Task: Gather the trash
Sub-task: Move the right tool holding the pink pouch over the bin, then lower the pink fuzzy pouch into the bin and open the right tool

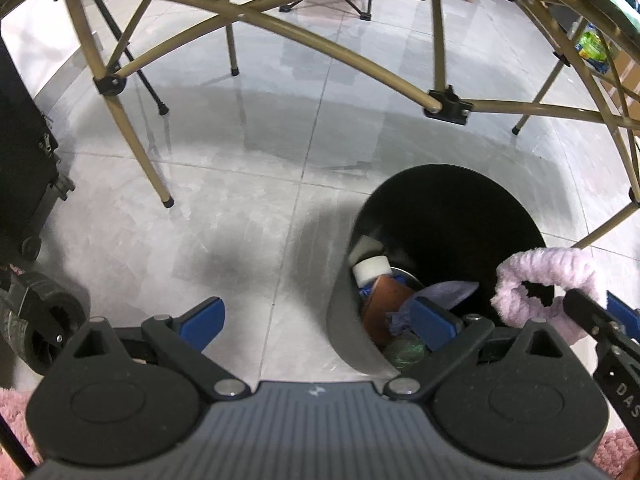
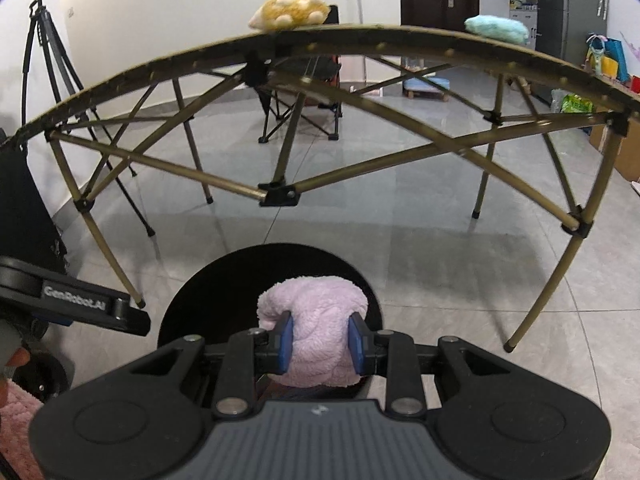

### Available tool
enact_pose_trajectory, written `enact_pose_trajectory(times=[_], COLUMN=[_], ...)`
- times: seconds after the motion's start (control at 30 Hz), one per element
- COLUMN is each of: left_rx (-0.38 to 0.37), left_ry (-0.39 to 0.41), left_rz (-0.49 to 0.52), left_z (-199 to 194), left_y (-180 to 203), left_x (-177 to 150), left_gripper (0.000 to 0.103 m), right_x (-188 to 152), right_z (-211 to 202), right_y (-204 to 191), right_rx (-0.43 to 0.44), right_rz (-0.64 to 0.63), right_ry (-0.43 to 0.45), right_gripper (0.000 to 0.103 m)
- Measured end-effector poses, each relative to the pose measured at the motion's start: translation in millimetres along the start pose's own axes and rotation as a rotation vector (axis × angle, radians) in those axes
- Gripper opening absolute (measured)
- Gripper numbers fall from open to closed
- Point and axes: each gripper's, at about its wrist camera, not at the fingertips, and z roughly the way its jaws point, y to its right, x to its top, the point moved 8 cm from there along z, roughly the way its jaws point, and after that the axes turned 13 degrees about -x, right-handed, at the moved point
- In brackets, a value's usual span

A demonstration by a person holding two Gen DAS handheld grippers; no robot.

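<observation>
Trash: one pink fluffy cloth (image 2: 316, 332) clamped in right tongs (image 2: 320, 344); left tongs (image 1: 316, 320) apart; one bin (image 1: 448, 216).

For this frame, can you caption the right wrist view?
Right gripper holds a pink fluffy cloth above the black trash bin, folding table behind.

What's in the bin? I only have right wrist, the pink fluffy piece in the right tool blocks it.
Observer: The black bin already holds trash: a white roll, a brown piece, purple cloth.
Operator: Left tool holding anything?
Observer: No, the left tool is open with nothing between its pads, over the bin's near rim.
Operator: Is the pink piece over the opening?
Observer: The pink fluffy piece hangs at the bin's right edge, gripped by the right tool.
</observation>
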Motion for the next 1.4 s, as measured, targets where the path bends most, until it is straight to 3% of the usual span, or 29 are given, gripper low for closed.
enact_pose_trajectory(times=[0.6, 1.33, 1.4], left_rx=[0.012, 0.027, 0.027], left_ry=[-0.001, -0.014, -0.015], left_rz=[-0.070, -0.097, -0.099], left_z=[-3, 1, 1], left_y=[-40, -57, -57], left_x=[2, 0, 0], left_gripper=[0.101, 0.101, 0.101], right_x=[-16, -28, -28], right_z=[47, 75, 76], right_y=[-50, -75, -76], right_rx=[0.025, -0.007, -0.002], right_rz=[-0.024, -0.055, -0.054], right_ry=[-0.195, -0.315, -0.318], right_gripper=[0.028, 0.029, 0.035])
